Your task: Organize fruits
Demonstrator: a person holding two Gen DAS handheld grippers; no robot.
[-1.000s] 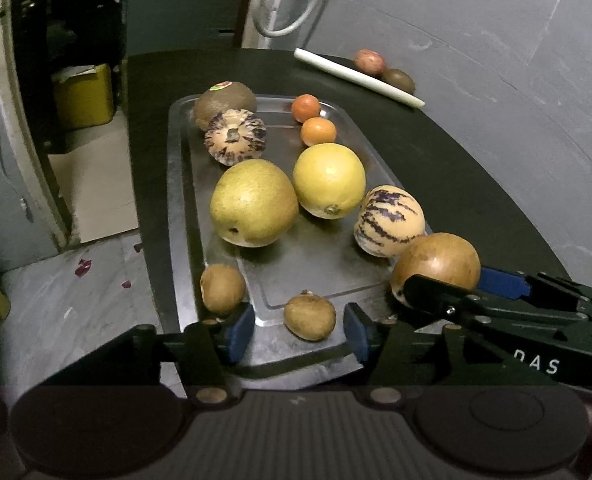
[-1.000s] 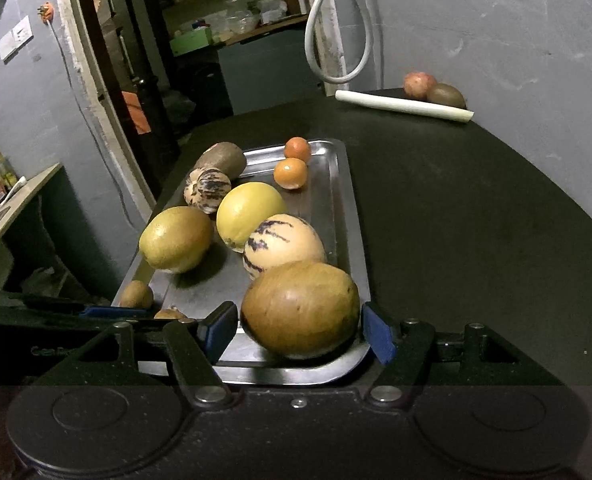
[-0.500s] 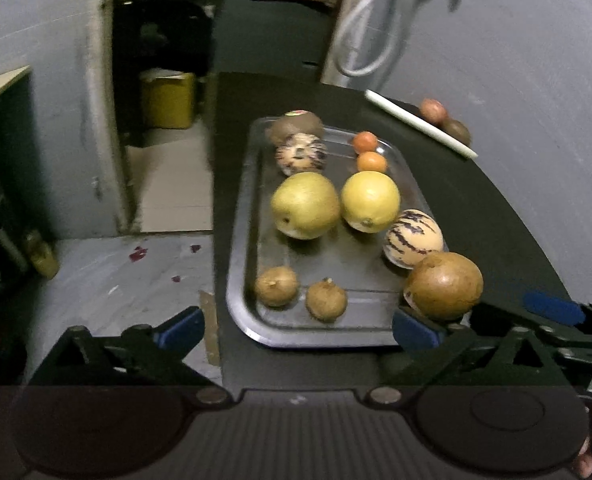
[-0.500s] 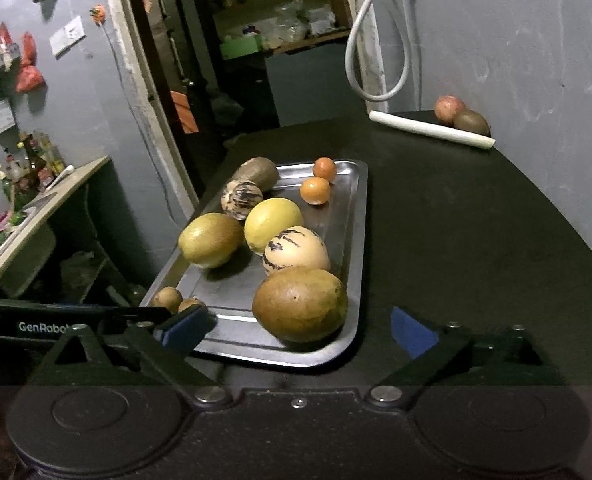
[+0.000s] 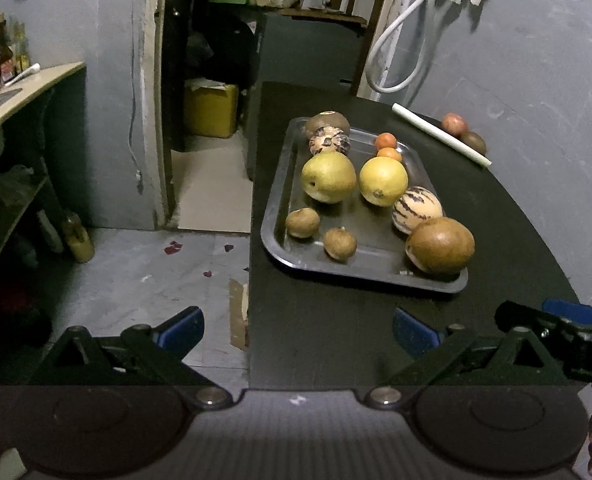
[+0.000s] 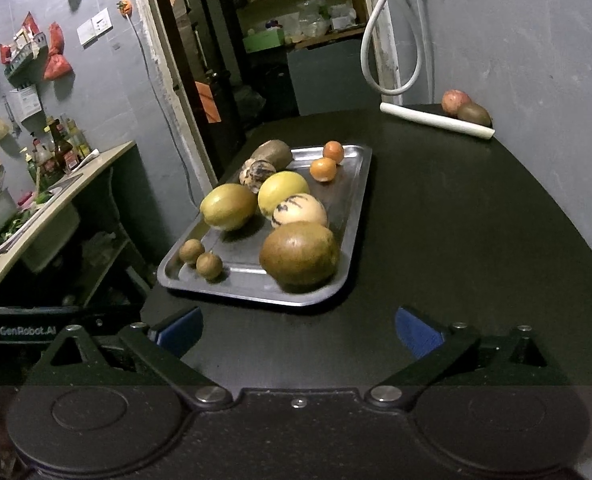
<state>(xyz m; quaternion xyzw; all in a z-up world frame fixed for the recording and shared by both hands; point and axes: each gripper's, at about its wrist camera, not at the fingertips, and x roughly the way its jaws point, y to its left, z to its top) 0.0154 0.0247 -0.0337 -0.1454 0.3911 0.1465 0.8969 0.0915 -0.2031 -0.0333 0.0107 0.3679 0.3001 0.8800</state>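
A metal tray (image 5: 280, 204) (image 6: 355, 208) on a black table holds several fruits: a large brown fruit (image 5: 439, 245) (image 6: 299, 254) at its near right corner, a striped melon (image 5: 416, 209) (image 6: 299, 210), a yellow citrus (image 5: 383, 181), a yellow-green pear (image 5: 327, 177) (image 6: 228, 206), two small brown fruits (image 5: 301, 223) (image 5: 339, 243), two small oranges (image 5: 385, 141) (image 6: 323, 169). My left gripper (image 5: 297, 330) is open and empty, back from the tray. My right gripper (image 6: 297, 330) is open and empty too; it also shows in the left wrist view (image 5: 555, 320).
A white rod (image 5: 439, 135) (image 6: 435, 124) lies at the table's far right, with a red fruit (image 6: 455, 102) and a brown fruit (image 6: 473, 114) behind it. The table's left edge drops to the floor; a counter (image 6: 56, 196) stands left.
Both grippers have opened wide and pulled back from the tray. The large brown fruit and the small brown fruit that sat between their fingers now rest on the tray.
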